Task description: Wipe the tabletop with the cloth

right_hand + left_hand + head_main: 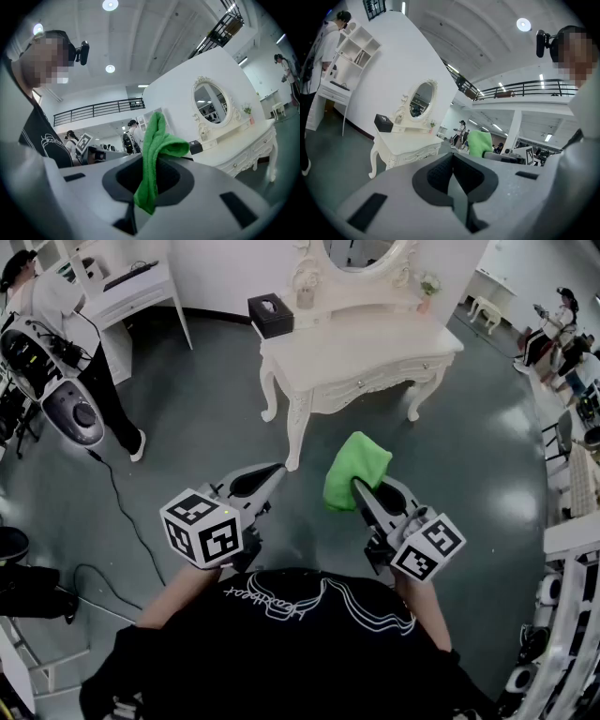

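Head view: right claw (356,487) pinches a crumpled bright-green cloth (360,457).

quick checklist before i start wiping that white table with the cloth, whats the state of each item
1. Green cloth pinched in the right gripper: ok.
2. Left gripper shut on nothing: ok.
3. Cloth touching the white table: not ok, it hangs in the air short of it.
4. Tabletop front bare, black box at the far left corner: ok.
5. Where the top is dirty: cannot tell.
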The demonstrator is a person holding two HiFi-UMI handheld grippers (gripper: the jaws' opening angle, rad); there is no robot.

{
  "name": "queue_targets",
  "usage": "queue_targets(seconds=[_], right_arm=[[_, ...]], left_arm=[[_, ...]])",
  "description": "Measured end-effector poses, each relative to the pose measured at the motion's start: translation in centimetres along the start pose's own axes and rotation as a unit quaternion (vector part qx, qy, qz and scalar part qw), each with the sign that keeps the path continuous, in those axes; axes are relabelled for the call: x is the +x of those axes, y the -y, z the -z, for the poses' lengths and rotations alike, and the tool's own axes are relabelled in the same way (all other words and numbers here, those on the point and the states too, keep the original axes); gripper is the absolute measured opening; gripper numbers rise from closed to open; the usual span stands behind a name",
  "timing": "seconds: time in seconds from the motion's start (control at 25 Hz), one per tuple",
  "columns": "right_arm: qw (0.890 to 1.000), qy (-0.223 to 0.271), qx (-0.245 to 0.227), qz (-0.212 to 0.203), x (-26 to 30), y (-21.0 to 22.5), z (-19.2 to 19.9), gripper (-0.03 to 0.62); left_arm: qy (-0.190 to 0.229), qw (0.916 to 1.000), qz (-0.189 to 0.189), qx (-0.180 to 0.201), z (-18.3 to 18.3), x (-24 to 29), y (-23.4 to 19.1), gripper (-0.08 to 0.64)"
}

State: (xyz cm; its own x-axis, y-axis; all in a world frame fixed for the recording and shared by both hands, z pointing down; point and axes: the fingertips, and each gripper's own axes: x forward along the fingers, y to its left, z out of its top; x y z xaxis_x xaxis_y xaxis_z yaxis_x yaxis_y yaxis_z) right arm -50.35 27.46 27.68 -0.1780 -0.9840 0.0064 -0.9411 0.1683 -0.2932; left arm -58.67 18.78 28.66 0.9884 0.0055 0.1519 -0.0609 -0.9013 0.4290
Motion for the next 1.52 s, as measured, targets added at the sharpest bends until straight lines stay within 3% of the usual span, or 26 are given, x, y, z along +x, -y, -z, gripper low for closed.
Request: queue_targets(seconds=[0.4,0.68,1.12,1.28,1.52], right_arm=[[1.0,0.009,-0.018,0.016,-3.7,1.9,-0.8,0.052],[0.999,0.004,-0.007,0.042,-2.5,4.9,-0.3,0.052],[0.998,-0.035,0.013,0.042,7.1,14.7,1.2,0.052],[0.997,-0.06,0.026,0.043,12.6,19.7,1.1,0.054],[0.992,-0.106,0.054,0.032,22.1,27.3,1.7,0.054]], left_arm=[[0.013,0.9998,0.0,0.011,0.0,1.7,2.7,0.005],[0.003,1.0,-0.003,-0.006,0.2,3.6,0.1,0.003],[-0.004,0.9984,-0.015,-0.054,-1.4,11.3,-11.7,0.005],[-0.02,0.9969,-0.03,-0.07,-3.2,15.1,-17.7,0.005],[-0.046,0.9949,-0.062,-0.065,-5.9,21.2,-27.5,0.005]])
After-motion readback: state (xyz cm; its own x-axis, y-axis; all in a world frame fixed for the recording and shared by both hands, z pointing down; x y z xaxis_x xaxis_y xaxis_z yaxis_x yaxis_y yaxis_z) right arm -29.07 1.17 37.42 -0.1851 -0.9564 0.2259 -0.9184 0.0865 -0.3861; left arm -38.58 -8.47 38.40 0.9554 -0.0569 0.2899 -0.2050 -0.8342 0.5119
